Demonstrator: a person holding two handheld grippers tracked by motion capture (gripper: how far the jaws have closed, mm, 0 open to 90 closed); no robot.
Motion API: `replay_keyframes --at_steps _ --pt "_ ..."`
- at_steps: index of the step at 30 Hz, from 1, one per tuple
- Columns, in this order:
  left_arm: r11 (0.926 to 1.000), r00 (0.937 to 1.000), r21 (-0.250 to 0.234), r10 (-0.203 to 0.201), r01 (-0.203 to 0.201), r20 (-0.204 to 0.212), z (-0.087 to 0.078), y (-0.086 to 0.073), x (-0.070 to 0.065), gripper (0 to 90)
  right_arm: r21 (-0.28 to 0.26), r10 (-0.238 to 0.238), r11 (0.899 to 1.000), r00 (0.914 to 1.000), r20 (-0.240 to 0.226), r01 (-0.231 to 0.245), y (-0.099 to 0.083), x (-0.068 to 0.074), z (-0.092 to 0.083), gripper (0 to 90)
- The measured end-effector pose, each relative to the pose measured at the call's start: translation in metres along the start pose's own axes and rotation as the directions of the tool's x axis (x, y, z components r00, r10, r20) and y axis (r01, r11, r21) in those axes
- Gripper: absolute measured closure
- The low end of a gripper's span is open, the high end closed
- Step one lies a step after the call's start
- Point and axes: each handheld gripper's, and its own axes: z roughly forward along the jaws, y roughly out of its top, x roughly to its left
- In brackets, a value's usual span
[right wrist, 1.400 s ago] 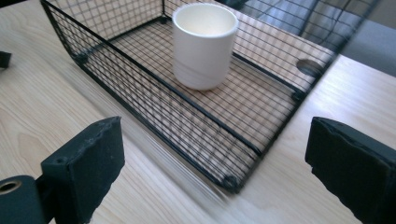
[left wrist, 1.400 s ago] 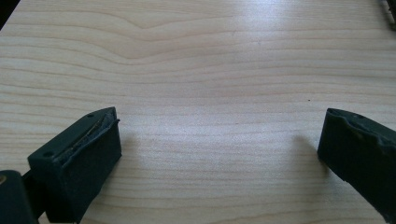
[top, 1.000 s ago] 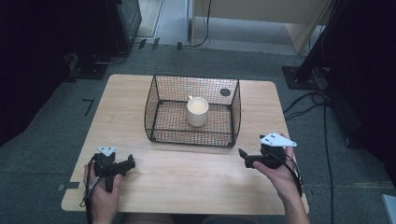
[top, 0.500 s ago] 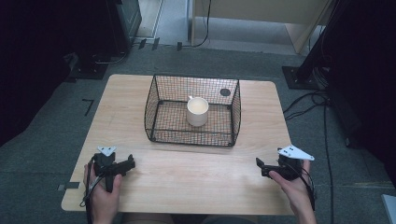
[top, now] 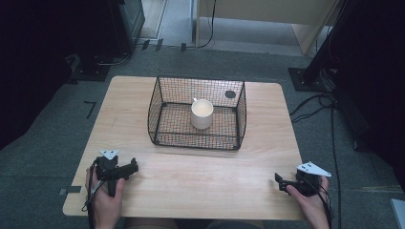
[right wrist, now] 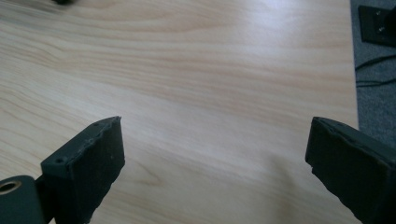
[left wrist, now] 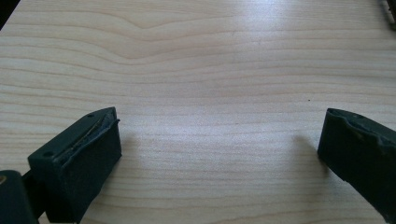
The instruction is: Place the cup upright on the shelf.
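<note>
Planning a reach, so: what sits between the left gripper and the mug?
In the high view, bare table, then the wire basket wall; the mug stands inside it. The left gripper is open.

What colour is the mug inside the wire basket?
White or cream; the mug shows best in the high view.

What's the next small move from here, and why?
Probably lift the right gripper off the near edge and start it forward toward the wire basket. Both grippers sit open over bare table, holding nothing, and the white cup stands upright inside the basket. The left gripper could do it as well.
</note>
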Motion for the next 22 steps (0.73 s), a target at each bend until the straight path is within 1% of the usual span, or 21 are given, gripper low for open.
replay_keyframes --at_steps 4,6,9,11,12,22 --pt "1.0 1.0 0.0 0.0 0.0 0.0 0.0 0.0 0.0 0.0 0.011 0.026 1.0 0.9996 0.015 -0.026 -0.01 -0.009 -0.001 4.5" --pt "1.0 1.0 0.0 0.0 0.0 0.0 0.0 0.0 0.0 0.0 0.022 0.027 0.999 0.9993 0.025 -0.027 -0.015 -0.011 0.0 4.7" --pt "1.0 1.0 0.001 0.0 0.0 0.0 0.0 0.0 0.0 0.0 0.015 0.029 0.999 0.9993 0.022 -0.029 -0.016 -0.011 0.0 4.9" --pt "1.0 1.0 0.0 0.0 0.0 0.0 0.0 0.0 0.0 0.0 0.012 0.019 1.0 0.9992 0.036 -0.019 -0.016 -0.009 0.002 4.8" --pt "1.0 1.0 0.0 0.0 0.0 0.0 0.0 0.0 0.0 0.0 0.012 0.011 1.0 0.9993 0.036 -0.012 -0.015 -0.008 0.003 4.8" --pt "1.0 1.0 -0.001 0.0 0.0 0.0 0.0 0.0 0.0 0.0 0.014 0.014 1.0 0.9994 0.031 -0.014 -0.015 -0.007 0.003 4.8"
